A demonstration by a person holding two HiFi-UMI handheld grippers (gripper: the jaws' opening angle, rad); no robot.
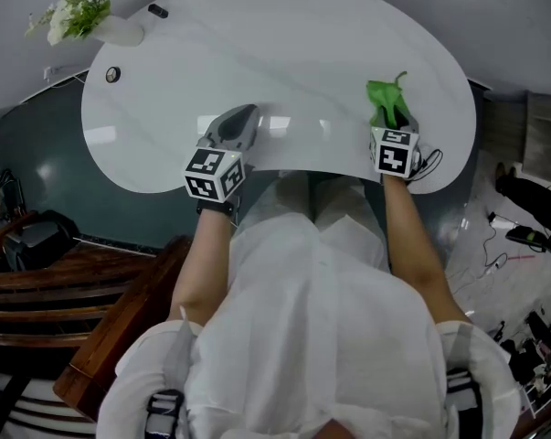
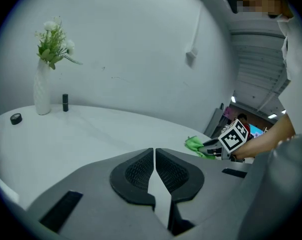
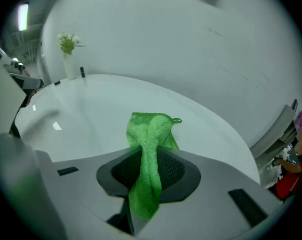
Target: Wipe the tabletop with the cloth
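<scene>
A white, rounded tabletop (image 1: 284, 53) stands against a plain white wall (image 2: 140, 49). The green cloth (image 3: 149, 134) is near the table's near right edge, bunched into a narrow fold and pinched between the jaws of the right gripper (image 3: 148, 159). Its upper part fans out beyond the jaw tips, with a small loop at one corner, and its lower end hangs down behind the jaws. The pictures do not settle whether the cloth touches the tabletop.

The left gripper (image 2: 154, 154) sits over the near edge of the table, well apart from the right one. Its jaws are pressed together at the tips with nothing between them. Both grippers are held at the ends of bare forearms, and the person wears white clothing.

At the far left of the table a white vase (image 2: 41, 91) holds white flowers (image 2: 54, 39) with green leaves. A small black cylinder (image 2: 65, 102) stands upright just beside the vase, and a small dark round object (image 2: 16, 118) lies near the left edge.
</scene>
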